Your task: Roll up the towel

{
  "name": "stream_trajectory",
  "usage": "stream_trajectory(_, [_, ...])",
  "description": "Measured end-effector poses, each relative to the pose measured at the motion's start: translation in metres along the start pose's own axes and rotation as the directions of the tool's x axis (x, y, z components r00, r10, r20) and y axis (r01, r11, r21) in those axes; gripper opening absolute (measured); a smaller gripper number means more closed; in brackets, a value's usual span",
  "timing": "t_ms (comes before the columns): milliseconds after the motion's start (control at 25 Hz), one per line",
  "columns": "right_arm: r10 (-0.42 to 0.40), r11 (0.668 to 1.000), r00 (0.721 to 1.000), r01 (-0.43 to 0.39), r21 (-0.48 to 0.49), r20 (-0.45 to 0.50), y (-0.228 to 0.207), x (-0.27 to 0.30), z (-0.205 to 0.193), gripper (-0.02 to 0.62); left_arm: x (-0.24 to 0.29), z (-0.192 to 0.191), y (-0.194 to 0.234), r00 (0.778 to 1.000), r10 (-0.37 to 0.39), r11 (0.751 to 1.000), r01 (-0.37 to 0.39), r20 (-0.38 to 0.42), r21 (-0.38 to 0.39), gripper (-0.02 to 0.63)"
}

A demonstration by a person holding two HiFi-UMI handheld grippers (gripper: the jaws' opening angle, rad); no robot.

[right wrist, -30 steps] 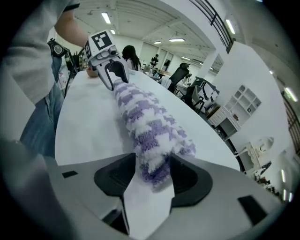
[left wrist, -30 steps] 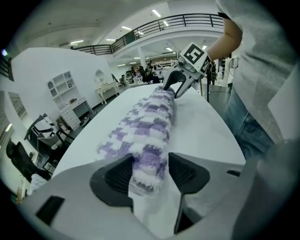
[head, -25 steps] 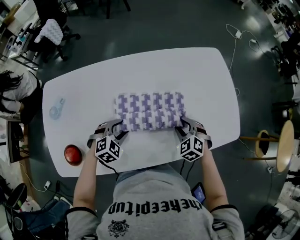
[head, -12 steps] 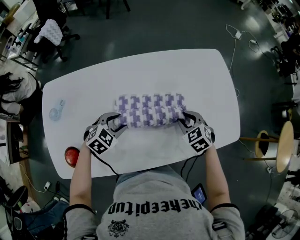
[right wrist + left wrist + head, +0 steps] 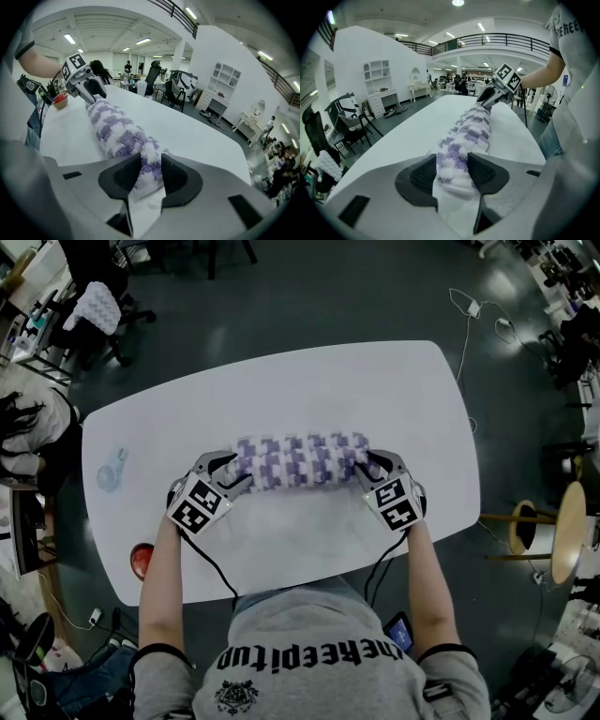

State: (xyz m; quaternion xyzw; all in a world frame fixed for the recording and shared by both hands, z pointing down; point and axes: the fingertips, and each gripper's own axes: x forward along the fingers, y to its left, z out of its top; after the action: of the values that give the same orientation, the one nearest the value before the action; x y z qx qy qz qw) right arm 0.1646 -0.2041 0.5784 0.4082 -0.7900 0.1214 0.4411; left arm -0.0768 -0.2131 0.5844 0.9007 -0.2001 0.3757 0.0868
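A purple-and-white checked towel [image 5: 300, 460] lies as a thick roll across the middle of the white table [image 5: 281, 390]. My left gripper [image 5: 230, 479] is shut on the roll's left end, and in the left gripper view the towel [image 5: 471, 131] is pinched between the left gripper's [image 5: 452, 166] pads. My right gripper [image 5: 367, 472] is shut on the right end. Its jaws have just been closing with the towel [image 5: 117, 131] between them, and the right gripper's [image 5: 151, 171] pads now squeeze the fabric. Each gripper view shows the other gripper at the roll's far end.
A red round object [image 5: 141, 559] sits near the table's front left edge, partly behind my left arm. A pale blue item [image 5: 110, 470] lies at the left side. Chairs and cables stand on the dark floor around the table.
Both grippers moved away from the person's body and rolled at the wrist. The towel went from a flat folded band to a tighter, narrower roll, further up the table.
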Motion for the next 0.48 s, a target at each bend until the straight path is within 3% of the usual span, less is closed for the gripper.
stream_trajectory(480, [-0.053, 0.997, 0.998, 0.054, 0.051, -0.025, -0.028, 0.025, 0.022, 0.132, 0.016, 0.013, 0.05, 0.998, 0.065, 0.997, -0.065, -0.011, -0.031, 0.215])
